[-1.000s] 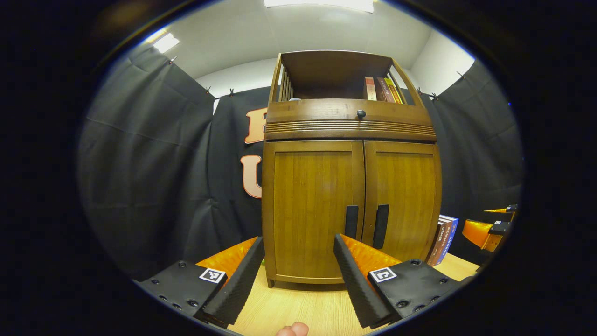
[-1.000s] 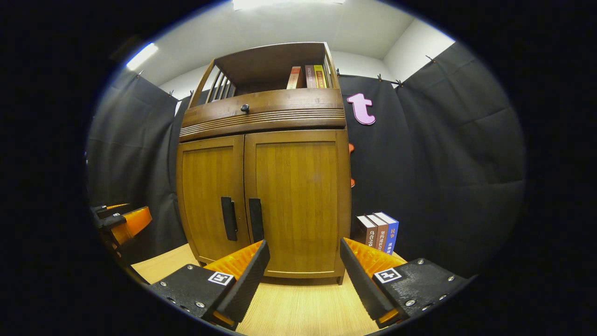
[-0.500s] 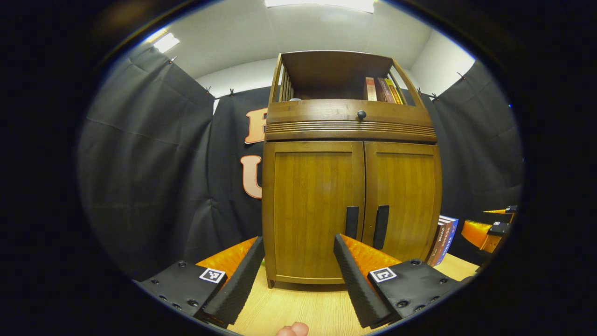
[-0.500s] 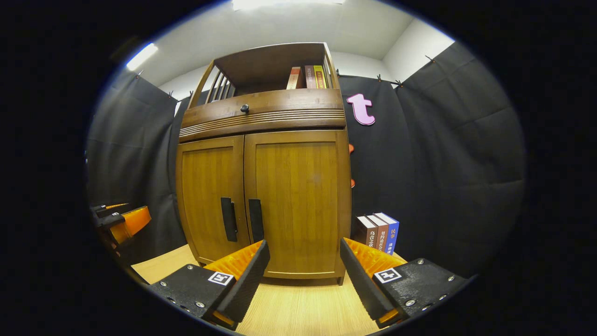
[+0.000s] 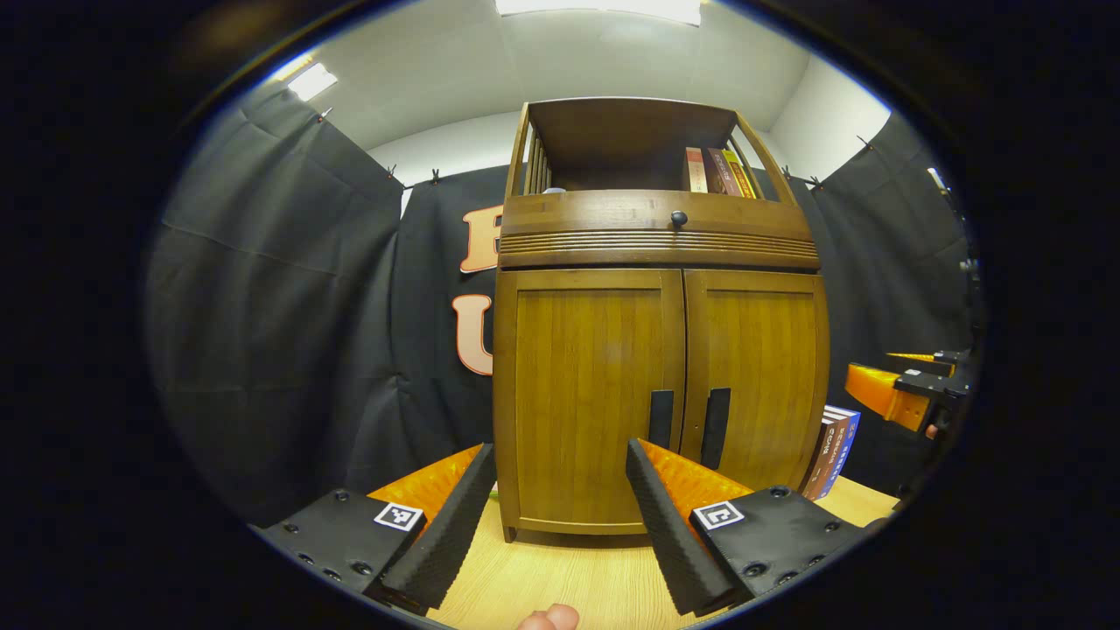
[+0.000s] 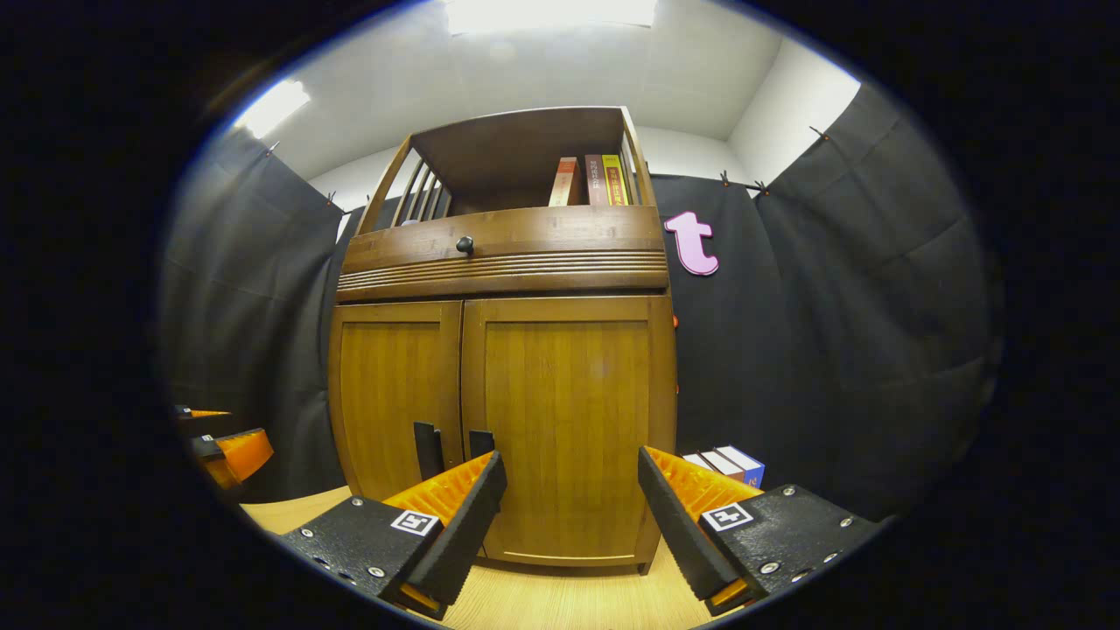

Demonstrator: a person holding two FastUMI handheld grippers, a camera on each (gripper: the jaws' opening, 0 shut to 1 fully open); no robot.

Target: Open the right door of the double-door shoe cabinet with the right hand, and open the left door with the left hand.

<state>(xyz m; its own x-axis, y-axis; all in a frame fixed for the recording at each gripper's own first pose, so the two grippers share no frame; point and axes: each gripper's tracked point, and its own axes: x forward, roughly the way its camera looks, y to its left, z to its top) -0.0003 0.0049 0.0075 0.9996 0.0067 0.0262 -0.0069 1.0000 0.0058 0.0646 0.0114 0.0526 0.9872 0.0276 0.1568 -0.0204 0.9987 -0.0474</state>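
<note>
Right gripper view: the right gripper (image 6: 569, 516) hangs with fingers spread, holding nothing, before the shoe cabinet (image 6: 503, 420) on the bench (image 6: 560, 604). Both the right door (image 6: 569, 420) and left door (image 6: 394, 394) are closed. The left gripper (image 5: 556, 512) is likewise spread and empty. Book spines (image 6: 731, 464) beside the cabinet are too small to read.

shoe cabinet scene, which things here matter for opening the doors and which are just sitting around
Part of the job:
- left wooden door with black bar handle
- right wooden door with black bar handle
- left gripper, open
- right gripper, open

Just lying about:
- books on top shelf
- books beside the cabinet
- small black drawer knob
</note>
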